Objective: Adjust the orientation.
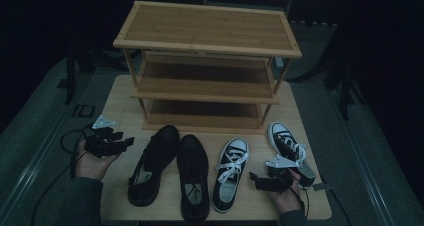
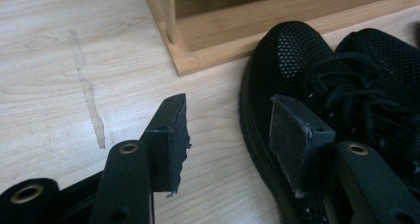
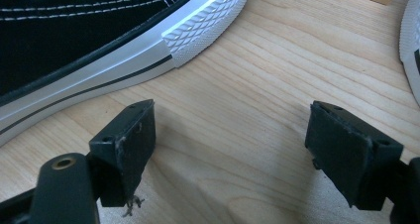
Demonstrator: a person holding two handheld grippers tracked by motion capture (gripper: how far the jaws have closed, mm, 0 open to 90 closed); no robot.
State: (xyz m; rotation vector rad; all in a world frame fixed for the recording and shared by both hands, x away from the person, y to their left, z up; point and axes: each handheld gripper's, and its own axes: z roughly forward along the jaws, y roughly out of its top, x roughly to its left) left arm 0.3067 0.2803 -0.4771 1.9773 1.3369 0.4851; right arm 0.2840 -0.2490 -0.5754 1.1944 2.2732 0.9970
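On the wooden table (image 1: 120,101) a pair of black mesh shoes (image 1: 152,163) (image 1: 194,178) lies beside a pair of black-and-white sneakers (image 1: 230,168) (image 1: 290,148), all with toes toward the rack. My left gripper (image 1: 124,138) hovers left of the black pair, open and holding nothing. In the left gripper view it (image 2: 229,117) shows bare table between its jaws, and the nearer black shoe (image 2: 297,60) lies just behind the right jaw. My right gripper (image 1: 255,181) sits low between the two sneakers. It (image 3: 230,120) is open over bare wood, with one sneaker (image 3: 74,50) at the upper left.
A three-tier wooden shoe rack (image 1: 207,28) stands at the back of the table with bare shelves; its base (image 2: 237,40) runs just beyond the black shoes. The second sneaker's white sole (image 3: 411,40) shows at the right edge. Cables trail off the table's front corners.
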